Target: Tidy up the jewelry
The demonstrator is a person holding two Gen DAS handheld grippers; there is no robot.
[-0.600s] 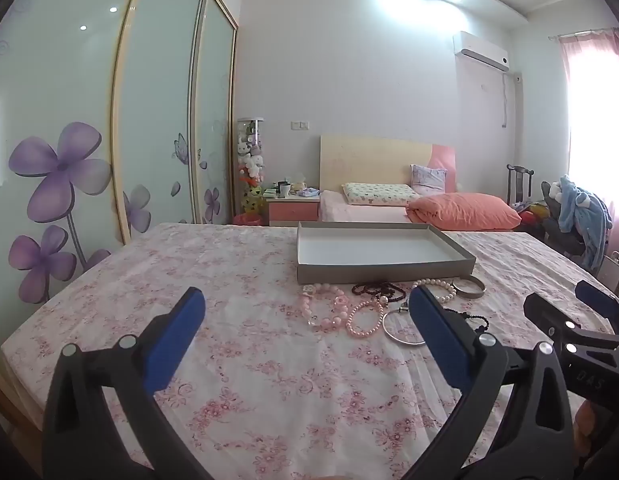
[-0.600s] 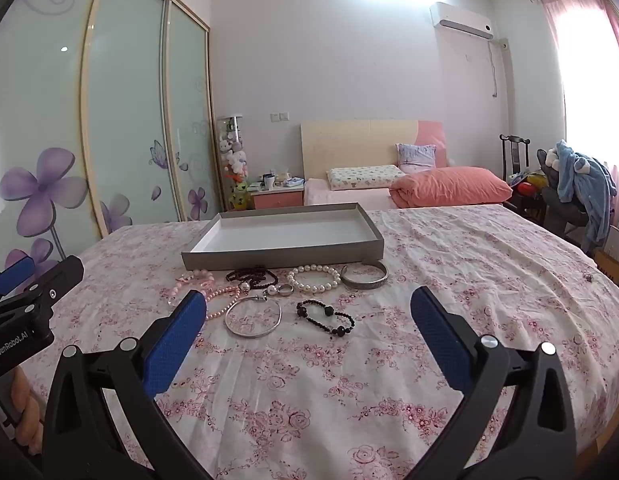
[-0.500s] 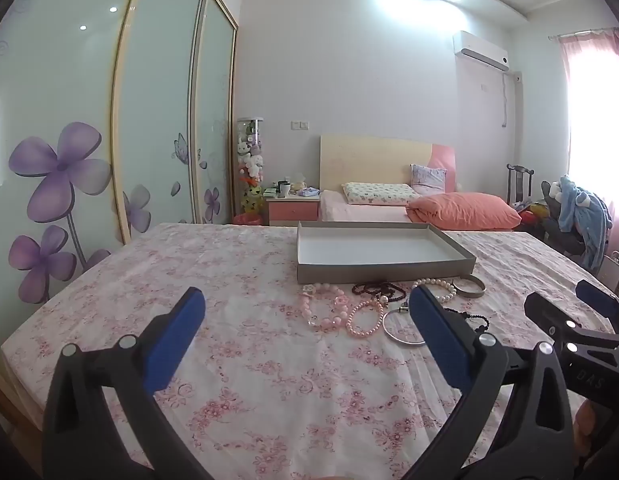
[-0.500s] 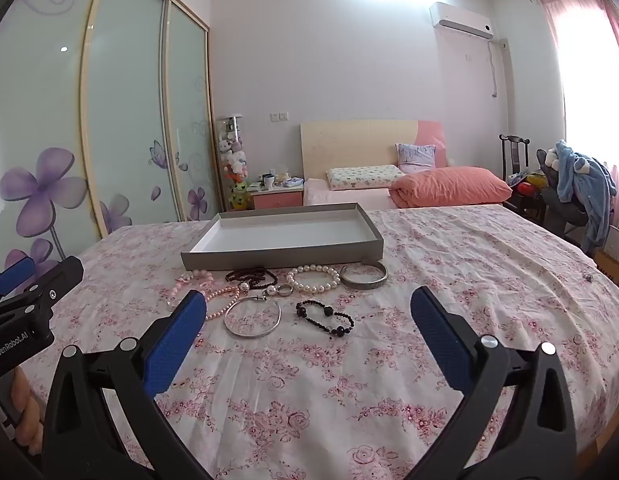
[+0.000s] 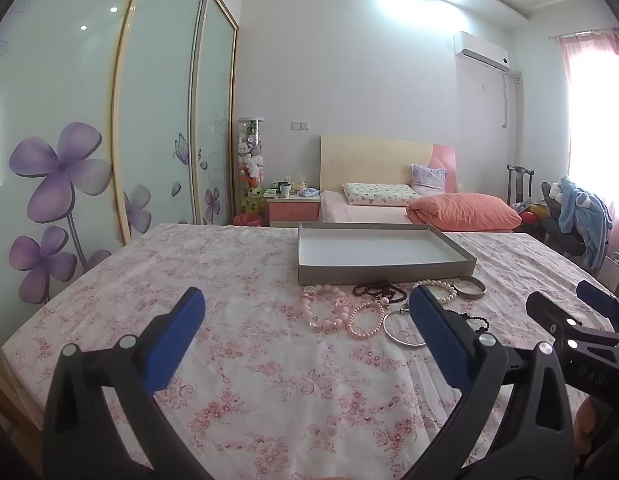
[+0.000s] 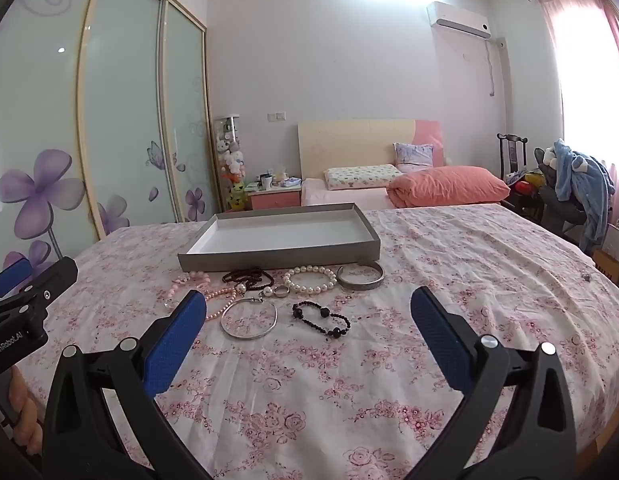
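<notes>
A shallow grey tray [image 6: 277, 255] with a white inside lies empty on the floral cloth. In front of it lie several pieces: a white pearl bracelet [image 6: 309, 279], a wide silver bangle [image 6: 360, 276], a dark bead strand [image 6: 247, 277], a black bead bracelet [image 6: 321, 319], a thin silver hoop [image 6: 248, 320], a small ring [image 6: 281, 291] and pink bead bracelets [image 5: 325, 307]. My right gripper [image 6: 305, 314] hovers open just short of them. My left gripper [image 5: 305, 312] is open too, left of the pieces, its right finger [image 5: 437, 330] hiding part of them.
The floral-covered table [image 6: 449, 300] drops off at the near and right edges. A tiny dark item [image 6: 586, 277] lies far right. Behind are a bed with an orange pillow [image 6: 449, 186], a nightstand [image 6: 275, 196], sliding wardrobe doors [image 6: 121, 120] and a chair with blue clothing [image 6: 577, 184].
</notes>
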